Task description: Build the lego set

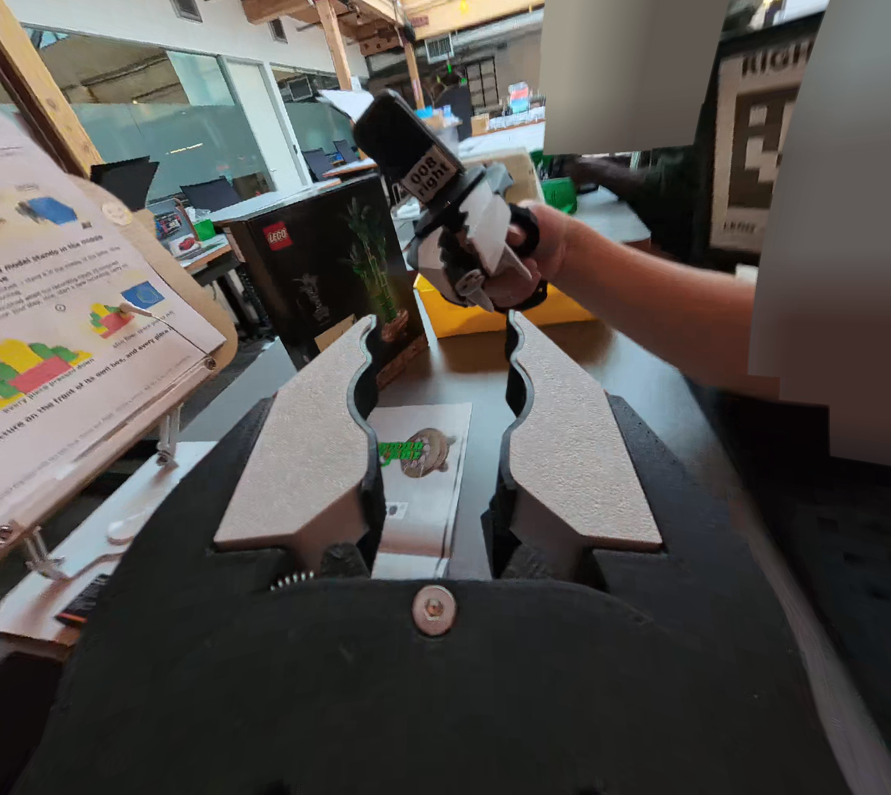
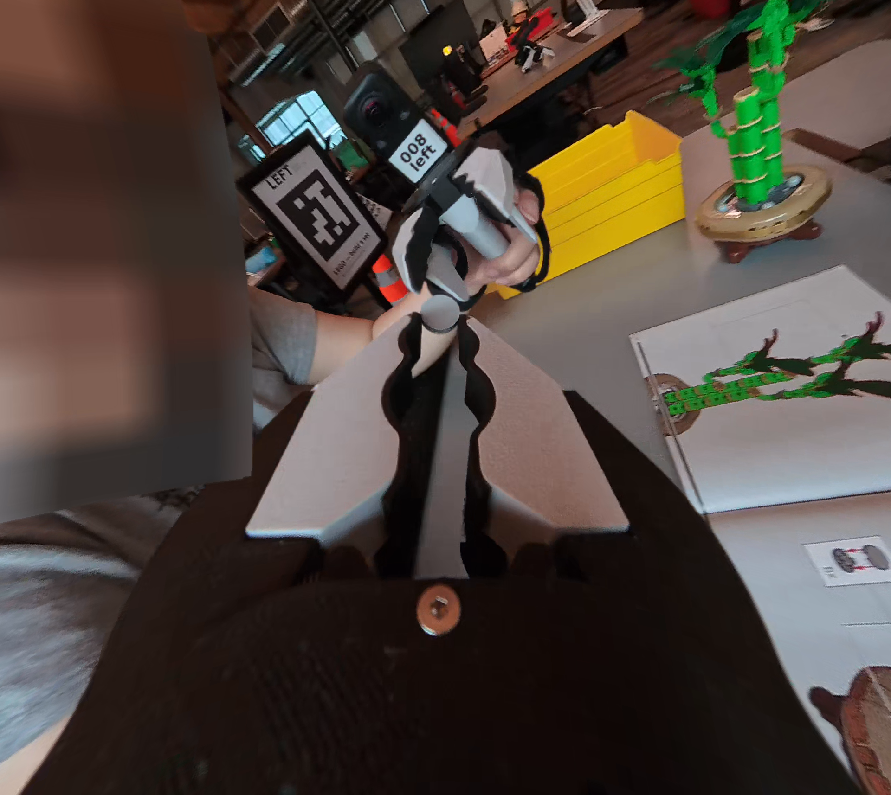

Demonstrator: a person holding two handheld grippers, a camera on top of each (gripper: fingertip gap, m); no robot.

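My left gripper (image 1: 441, 323) is open and empty, held above the dark table (image 1: 482, 362) over an instruction booklet (image 1: 424, 458). My right gripper (image 2: 439, 326) is shut on a small grey round lego piece (image 2: 438, 313) at its fingertips. The two grippers face each other in mid-air, tips close together but apart. The right gripper (image 1: 477, 292) with the grey piece (image 1: 470, 282) shows in the left wrist view, held by a hand. The left gripper (image 2: 458, 251) shows in the right wrist view. A built green bamboo lego model (image 2: 757, 136) stands on a gold round base (image 2: 766, 208) at the far right.
A black lego box (image 1: 328, 270) stands upright behind the booklet. A yellow bin (image 2: 612, 193) sits at the table's back. An open instruction booklet (image 2: 771, 410) lies to the right. A paper on a tilted stand (image 1: 87, 314) is at left. A marker sign (image 2: 313, 213) stands behind. The gap from one gripper's tips to the other's is roughly 4 cm. From the left gripper's tips to the built green bamboo lego model (image 2: 757, 136) is close to 30 cm. The gold round base (image 2: 766, 208) is about 35 cm from both grippers' fingertips.
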